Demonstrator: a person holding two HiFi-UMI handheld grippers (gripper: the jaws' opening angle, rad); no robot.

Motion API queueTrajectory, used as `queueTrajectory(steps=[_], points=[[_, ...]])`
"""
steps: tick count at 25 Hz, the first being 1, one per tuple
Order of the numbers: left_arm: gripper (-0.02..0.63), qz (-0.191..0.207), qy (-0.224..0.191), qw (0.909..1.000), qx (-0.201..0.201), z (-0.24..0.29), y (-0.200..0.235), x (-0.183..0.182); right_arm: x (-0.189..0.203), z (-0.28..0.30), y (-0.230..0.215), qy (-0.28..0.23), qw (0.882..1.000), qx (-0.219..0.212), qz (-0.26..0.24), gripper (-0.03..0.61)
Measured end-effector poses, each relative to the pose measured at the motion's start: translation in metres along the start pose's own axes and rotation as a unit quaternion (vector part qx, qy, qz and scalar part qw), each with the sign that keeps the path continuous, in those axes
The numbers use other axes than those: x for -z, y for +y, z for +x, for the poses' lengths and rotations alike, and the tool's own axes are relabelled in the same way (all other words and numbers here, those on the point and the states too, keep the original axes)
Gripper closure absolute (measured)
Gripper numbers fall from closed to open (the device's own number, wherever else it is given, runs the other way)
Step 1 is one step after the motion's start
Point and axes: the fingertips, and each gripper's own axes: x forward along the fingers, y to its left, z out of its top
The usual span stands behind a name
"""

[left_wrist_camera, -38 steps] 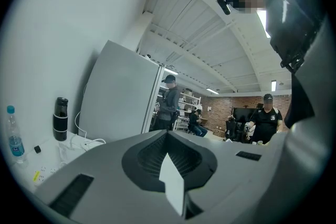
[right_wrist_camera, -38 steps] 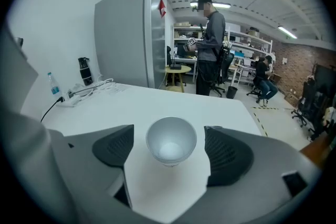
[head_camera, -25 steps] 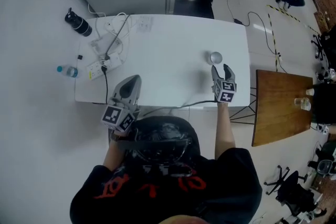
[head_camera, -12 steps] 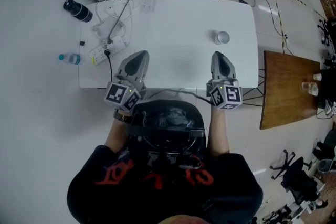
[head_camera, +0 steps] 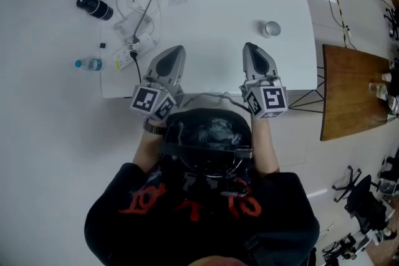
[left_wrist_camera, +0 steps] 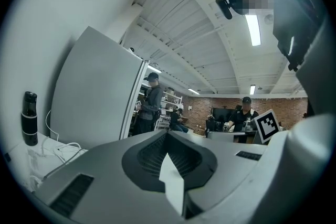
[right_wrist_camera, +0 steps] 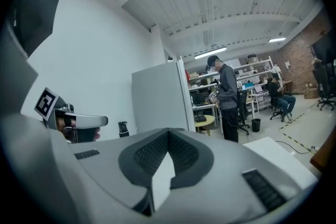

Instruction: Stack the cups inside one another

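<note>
Only one small round silver cup (head_camera: 271, 28) showed, on the far right of the white worktop (head_camera: 212, 9), so the cups were likely already inside one another. The left tool (head_camera: 176, 50) and the right tool (head_camera: 250, 48) were both closed and empty, at the near edge.

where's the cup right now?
Head view: the cup stands on the white table, toward its right edge, just beyond and right of the right gripper, not touching it.

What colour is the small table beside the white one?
Brown, wood-toned. The small table shows best in the head view.
</note>
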Motion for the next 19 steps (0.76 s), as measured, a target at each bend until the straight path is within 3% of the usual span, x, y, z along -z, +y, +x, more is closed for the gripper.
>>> queueTrajectory(steps=[11, 19], points=[[0.609, -0.010, -0.001, 0.9999, -0.007, -0.007, 0.013, 0.002, 0.014, 0.007, 0.010, 0.026, 1.000, -0.013, 0.001, 0.575], [0.610, -0.014, -0.009, 0.9998, -0.008, -0.013, 0.049, -0.007, 0.017, 0.029, 0.012, 0.030, 0.999, 0.001, 0.018, 0.575]])
